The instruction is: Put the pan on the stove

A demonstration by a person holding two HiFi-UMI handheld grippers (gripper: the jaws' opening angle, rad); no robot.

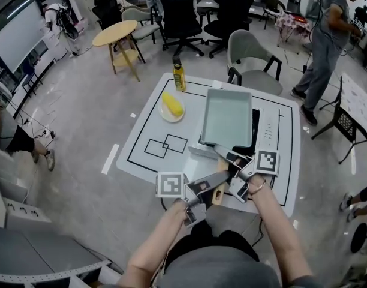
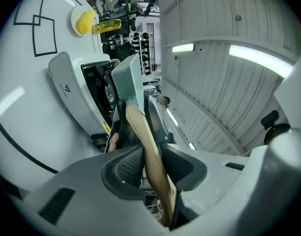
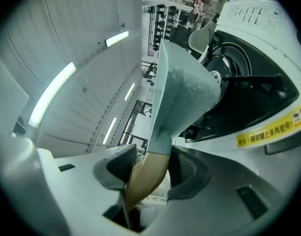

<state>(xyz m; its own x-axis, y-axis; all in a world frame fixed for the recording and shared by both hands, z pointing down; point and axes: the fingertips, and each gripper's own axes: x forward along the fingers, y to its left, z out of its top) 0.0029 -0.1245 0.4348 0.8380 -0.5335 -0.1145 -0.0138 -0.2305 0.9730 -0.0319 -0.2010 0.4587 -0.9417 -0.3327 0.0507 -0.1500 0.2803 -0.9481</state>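
Note:
A pale green square pan (image 1: 226, 117) with a wooden handle (image 1: 217, 194) hangs over the white stove (image 1: 269, 132) on the white table. Both grippers hold the handle. My left gripper (image 1: 222, 182) is shut on the wood further back, and my right gripper (image 1: 232, 164) is shut on it close to the pan. In the left gripper view the handle (image 2: 150, 156) runs between the pads up to the pan (image 2: 128, 80), beside the stove (image 2: 74, 90). In the right gripper view the pan (image 3: 182, 90) stands clear of the stove's black top (image 3: 249, 82), with a gap showing under it.
A corn cob on a small plate (image 1: 173, 105) and a yellow bottle (image 1: 179, 75) stand at the table's far left. Black outlined squares (image 1: 165, 146) mark the table left of the stove. A grey chair (image 1: 250, 59) stands behind the table, and a person (image 1: 327, 41) stands at the right.

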